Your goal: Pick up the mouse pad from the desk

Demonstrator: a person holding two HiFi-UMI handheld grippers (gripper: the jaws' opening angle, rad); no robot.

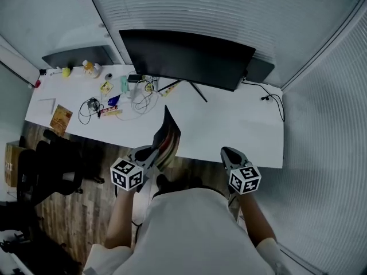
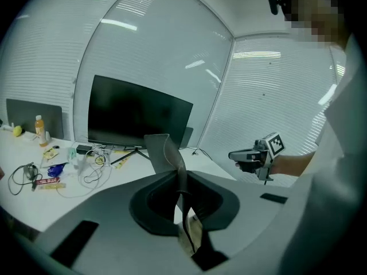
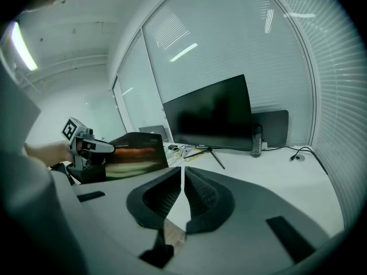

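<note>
The mouse pad [image 1: 168,135], dark with a coloured print, hangs in the air over the white desk's [image 1: 229,130] front edge. My left gripper [image 1: 153,152] is shut on its lower edge. In the left gripper view the pad [image 2: 166,150] rises, bent, from between the closed jaws of that gripper [image 2: 180,196]. My right gripper [image 1: 227,152] hovers to the right of it, shut, with nothing between its jaws [image 3: 183,191]. The right gripper view has the pad [image 3: 135,154] at the left, held by the left gripper [image 3: 94,146].
A wide black monitor [image 1: 189,56] stands at the back of the desk. Cables [image 1: 92,106], a bottle [image 1: 89,67] and small items lie at the desk's left end. A black office chair [image 1: 51,159] stands on the wooden floor at the left.
</note>
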